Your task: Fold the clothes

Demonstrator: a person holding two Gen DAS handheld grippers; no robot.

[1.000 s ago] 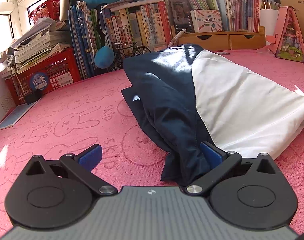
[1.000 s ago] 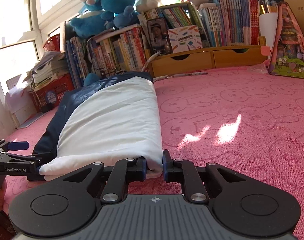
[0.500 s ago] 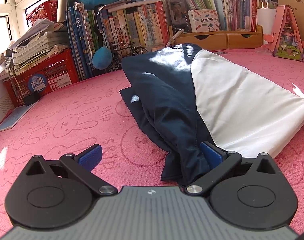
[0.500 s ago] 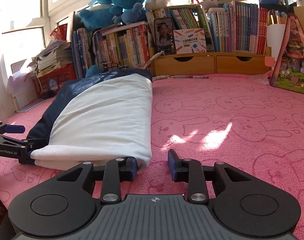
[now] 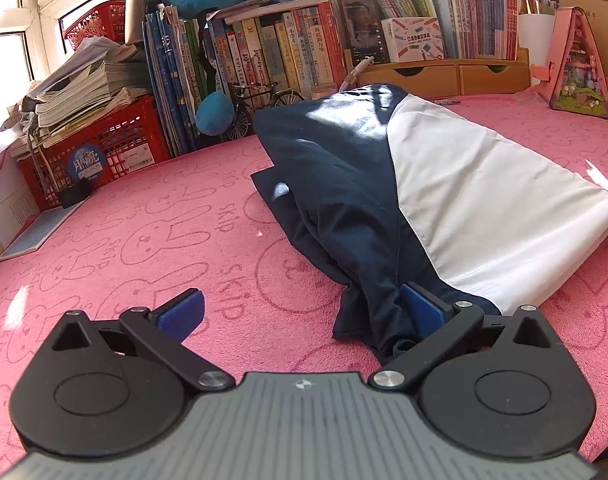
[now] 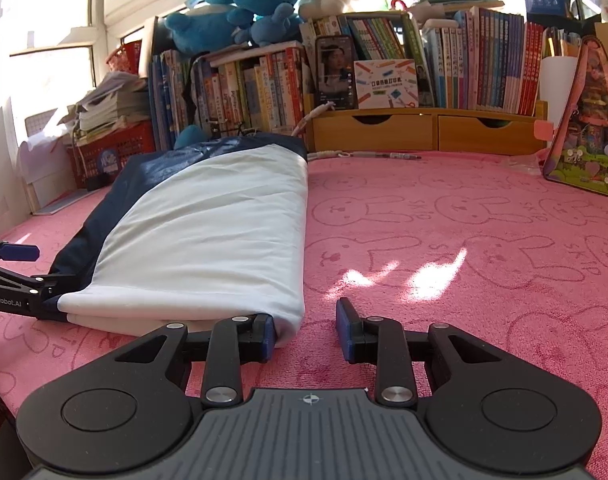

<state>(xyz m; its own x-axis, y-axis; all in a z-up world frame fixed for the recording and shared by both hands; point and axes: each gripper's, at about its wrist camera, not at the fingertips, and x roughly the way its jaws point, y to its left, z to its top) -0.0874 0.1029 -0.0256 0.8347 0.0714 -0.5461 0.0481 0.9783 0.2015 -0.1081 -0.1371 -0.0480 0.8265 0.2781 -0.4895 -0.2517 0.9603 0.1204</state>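
A pink towel with a rabbit print [image 6: 444,240] covers the whole work surface. At its far edge stand rows of books [image 6: 492,68] above a wooden drawer unit [image 6: 424,132], with blue plush toys [image 6: 240,12] on top and a red crate [image 5: 100,148] stacked with papers at the left.

On the towel lies the folded garment [image 6: 208,240], a long bundle, white on its upper face and navy along its left side. It stretches from the near edge of the towel toward the books.

The left gripper [image 5: 300,312] stands with its jaws spread wide; the navy corner of the garment lies between them, resting against the right blue pad, while the left pad is clear of the cloth. The right gripper [image 6: 306,330] has its jaws apart with bare towel between them; the near white corner of the garment touches the outside of its left finger [image 6: 264,336].
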